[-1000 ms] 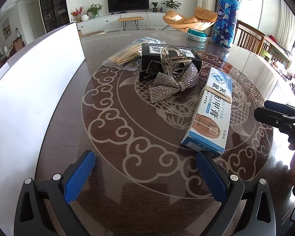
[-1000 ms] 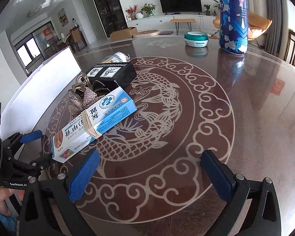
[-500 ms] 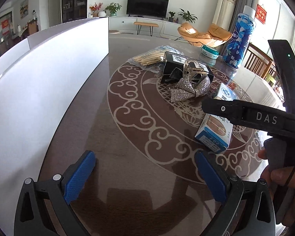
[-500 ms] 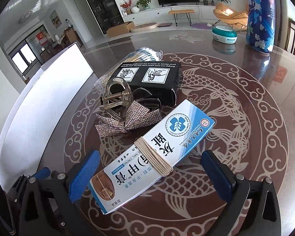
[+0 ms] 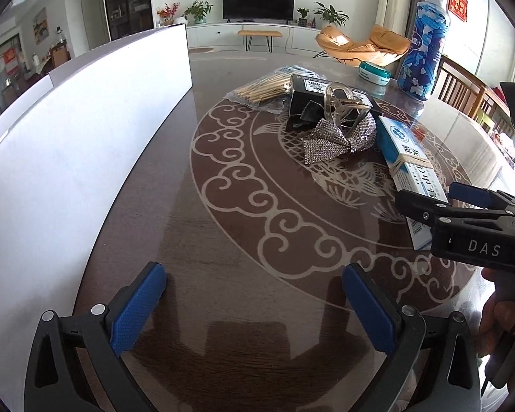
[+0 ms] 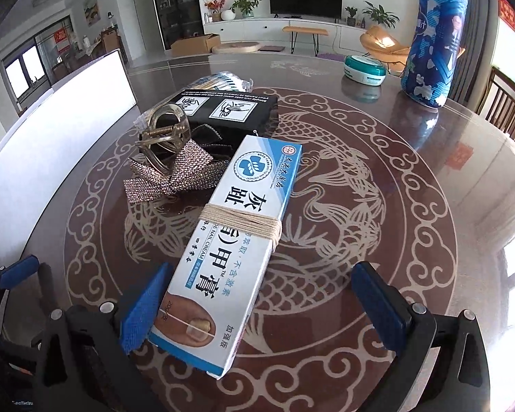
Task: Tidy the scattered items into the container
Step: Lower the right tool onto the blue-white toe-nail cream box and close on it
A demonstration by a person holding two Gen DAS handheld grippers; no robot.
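A white and blue nail cream box (image 6: 233, 240), bound with string, lies on the dark patterned table (image 6: 377, 206). My right gripper (image 6: 262, 305) is open, with the near end of the box between its pads, touching the left pad (image 6: 144, 309). Beyond lie a rhinestone bow (image 6: 175, 175), a clear hair claw (image 6: 164, 137), a black box (image 6: 226, 110) and a bag of sticks (image 6: 219, 80). The white container (image 5: 68, 144) stands at the left. My left gripper (image 5: 254, 309) is open and empty over bare table beside it. The box (image 5: 408, 171) shows at right there.
A tall blue patterned bottle (image 6: 432, 34) and a teal round tin (image 6: 364, 68) stand at the far right of the table. The right gripper's body (image 5: 463, 219) and the hand holding it fill the right edge of the left wrist view.
My right gripper has moved forward so the nail cream box lies between its pads. The left gripper has swung left toward the container wall. Both stay open.
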